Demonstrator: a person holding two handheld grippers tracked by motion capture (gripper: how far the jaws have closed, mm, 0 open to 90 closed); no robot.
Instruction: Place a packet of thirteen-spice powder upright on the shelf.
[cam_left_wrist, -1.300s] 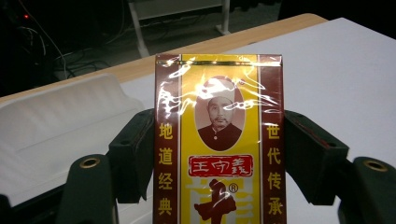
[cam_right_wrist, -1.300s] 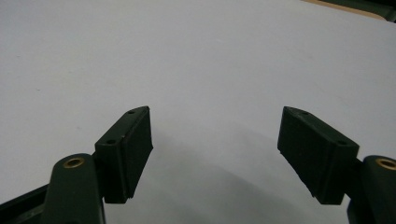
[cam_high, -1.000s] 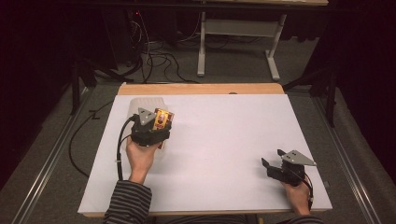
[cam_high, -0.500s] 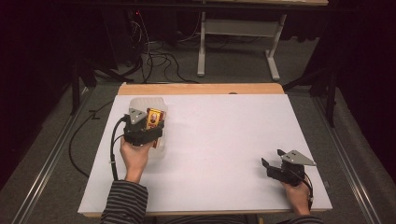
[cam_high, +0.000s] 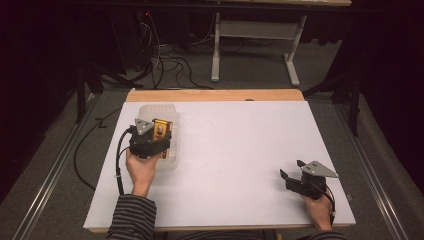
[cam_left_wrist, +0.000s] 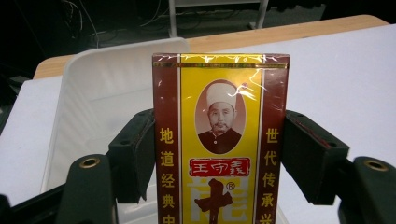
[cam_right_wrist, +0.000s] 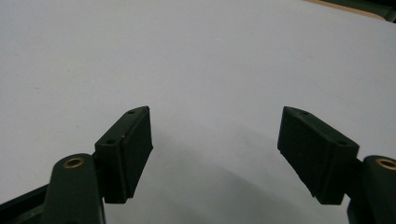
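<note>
**Left gripper holds the box over the bin**

My left gripper (cam_high: 159, 134) has its jaws clamped on the two long sides of a red-and-yellow box (cam_left_wrist: 219, 140) printed with a portrait and Chinese text, wrapped in clear film. I see the box standing upright between the pads, above a translucent white plastic bin (cam_high: 156, 111) at the far left of the white table (cam_high: 235, 150). My right gripper (cam_high: 290, 171) is at the near right, well apart from the box. Its jaws are spread wide with nothing between them, just bare tabletop ahead.
</note>
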